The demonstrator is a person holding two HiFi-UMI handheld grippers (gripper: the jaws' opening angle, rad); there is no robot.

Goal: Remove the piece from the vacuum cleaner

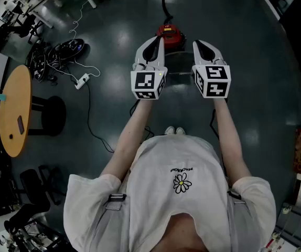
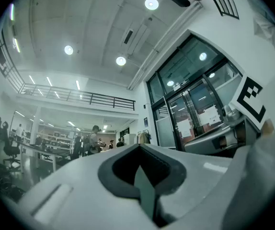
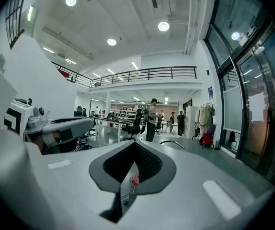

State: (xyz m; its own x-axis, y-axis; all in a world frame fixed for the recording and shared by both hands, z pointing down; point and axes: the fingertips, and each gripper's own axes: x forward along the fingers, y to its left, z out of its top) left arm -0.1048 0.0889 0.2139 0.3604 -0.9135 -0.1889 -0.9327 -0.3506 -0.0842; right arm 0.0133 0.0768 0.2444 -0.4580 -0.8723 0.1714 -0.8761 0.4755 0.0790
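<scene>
A red vacuum cleaner (image 1: 170,34) stands upper centre on the dark glossy floor (image 1: 114,30). The left gripper (image 1: 158,40) and right gripper (image 1: 199,45) have their jaws pressed together.

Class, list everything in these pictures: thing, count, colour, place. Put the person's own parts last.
vacuum cleaner: one, red, floor ahead of the claws
table: one, wooden, far left
stool: one, black, beside the table
power strip: one, white, floor at left
cables: a tangle, black, floor beyond the power strip
people: several, dark, far back in the hall
shoes: two, white, floor under the claws
T-shirt: one, white, on the person
left claw: one, white, shut, empty
right claw: one, white, shut, empty
</scene>
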